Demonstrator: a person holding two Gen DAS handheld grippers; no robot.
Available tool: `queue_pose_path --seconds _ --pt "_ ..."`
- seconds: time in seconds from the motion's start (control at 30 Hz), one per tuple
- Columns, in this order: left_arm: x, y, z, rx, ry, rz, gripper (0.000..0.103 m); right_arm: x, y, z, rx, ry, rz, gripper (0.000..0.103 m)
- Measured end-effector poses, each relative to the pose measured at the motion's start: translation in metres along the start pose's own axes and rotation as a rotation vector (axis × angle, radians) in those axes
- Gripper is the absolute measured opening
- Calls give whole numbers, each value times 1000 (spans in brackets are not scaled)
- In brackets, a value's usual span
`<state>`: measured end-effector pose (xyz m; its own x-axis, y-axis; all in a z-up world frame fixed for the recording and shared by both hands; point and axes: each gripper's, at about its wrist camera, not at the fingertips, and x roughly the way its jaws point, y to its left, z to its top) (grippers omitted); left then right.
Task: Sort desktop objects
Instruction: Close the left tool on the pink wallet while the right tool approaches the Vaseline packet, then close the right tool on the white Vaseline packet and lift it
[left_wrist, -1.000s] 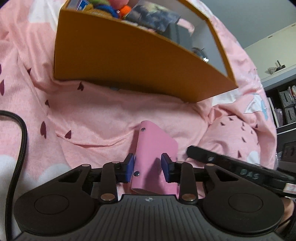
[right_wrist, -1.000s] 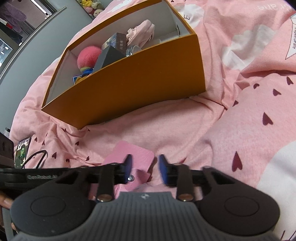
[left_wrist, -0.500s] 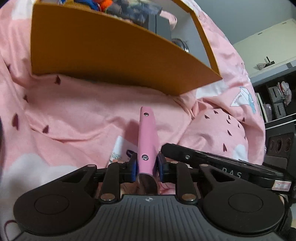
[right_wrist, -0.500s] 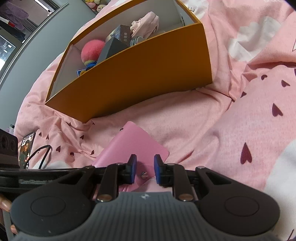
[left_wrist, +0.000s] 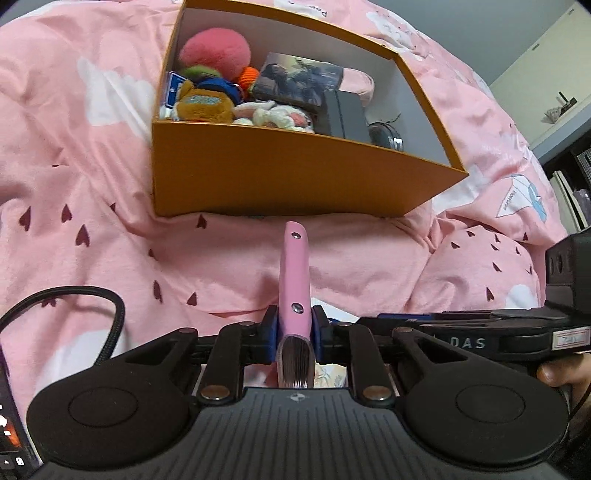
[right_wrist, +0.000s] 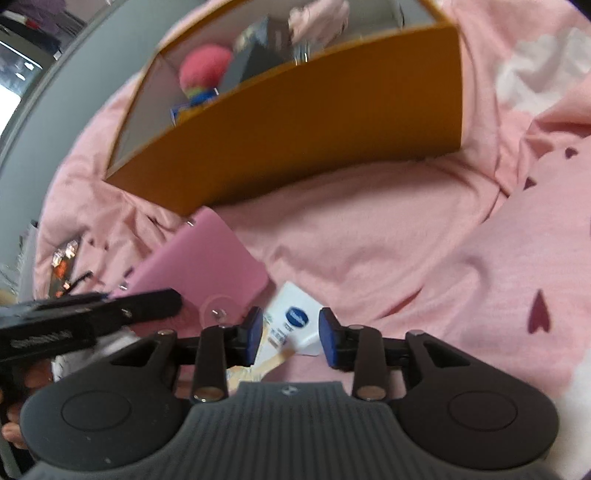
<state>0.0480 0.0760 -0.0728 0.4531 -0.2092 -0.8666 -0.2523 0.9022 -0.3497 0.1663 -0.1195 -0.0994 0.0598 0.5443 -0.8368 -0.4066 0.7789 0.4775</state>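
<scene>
The pink card holder (left_wrist: 294, 284) stands on edge just in front of the orange box (left_wrist: 280, 177), clamped between the pads of the left hand-held gripper (left_wrist: 294, 334). Nearer than the box, the right hand-held gripper (right_wrist: 291, 334) is opening, unclenched, above a white sachet (right_wrist: 293, 317) on the pink bedspread (right_wrist: 388, 240).

- The letters "DAS" stand in pale print on the black body of the right claw (left_wrist: 469, 341).
- The white packet (right_wrist: 295, 325) bears a blue oval logo, too blurred to read.
</scene>
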Motion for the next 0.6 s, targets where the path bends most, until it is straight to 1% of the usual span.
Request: queue_pose_path --seconds 0.17,0.23,0.3,0.43,0.53,0.6 --pt "9 -4 -3 -6 8 4 20 19 -6 3 37 82 -37 37" --pt "10 -3 -3 -11 9 2 20 26 -11 3 59 98 -28 38" --pt "10 -2 -4 -13 11 2 20 31 -14 5 76 107 -10 44" --pt "12 -3 -4 -12 15 6 20 41 -14 6 80 128 21 46" --pt "12 -2 -4 -14 15 7 20 41 -15 6 92 125 55 43" --pt "12 -2 -4 -16 15 7 20 37 -14 4 93 113 69 31"
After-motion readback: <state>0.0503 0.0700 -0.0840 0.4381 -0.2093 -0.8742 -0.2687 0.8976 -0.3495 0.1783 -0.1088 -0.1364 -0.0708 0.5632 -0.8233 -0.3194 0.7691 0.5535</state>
